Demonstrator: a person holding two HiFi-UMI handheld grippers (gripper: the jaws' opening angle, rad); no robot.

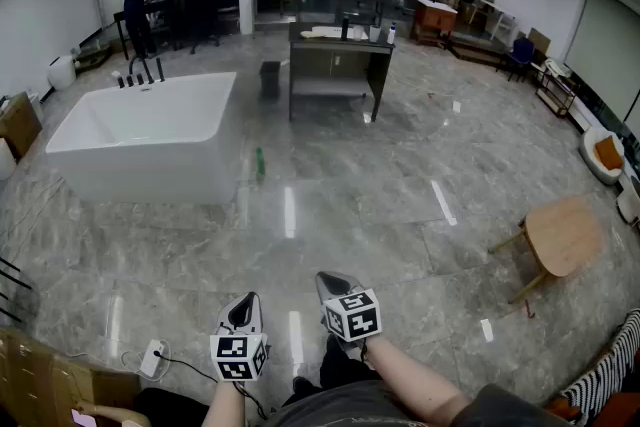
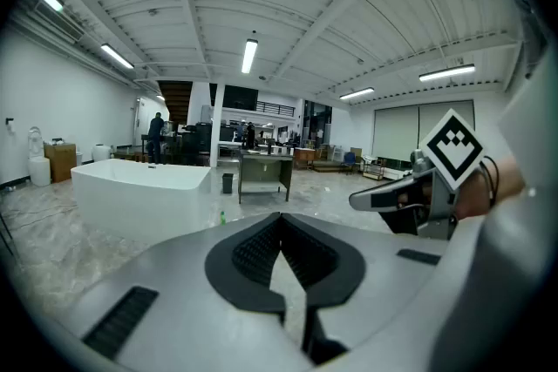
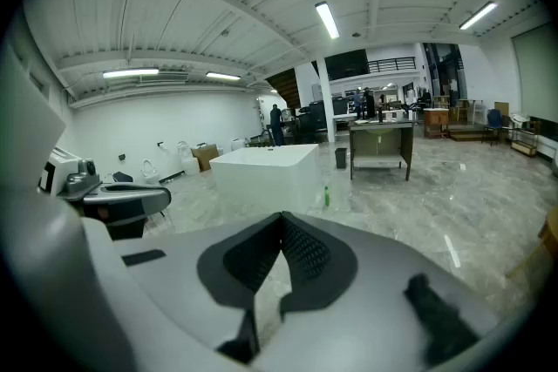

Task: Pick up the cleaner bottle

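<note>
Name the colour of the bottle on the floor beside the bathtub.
Green; the bottle shows best in the head view.

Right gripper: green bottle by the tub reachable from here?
Probably not. The green bottle stands far across the floor beside the bathtub, while the right gripper sits close to the person, shut. Nothing blocks the path, so walking closer should fix it.

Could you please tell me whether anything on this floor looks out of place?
A small green bottle stands upright, alone on the bare floor, just right of the white bathtub. That is an odd spot for it. Nothing looks spilled or broken.
</note>
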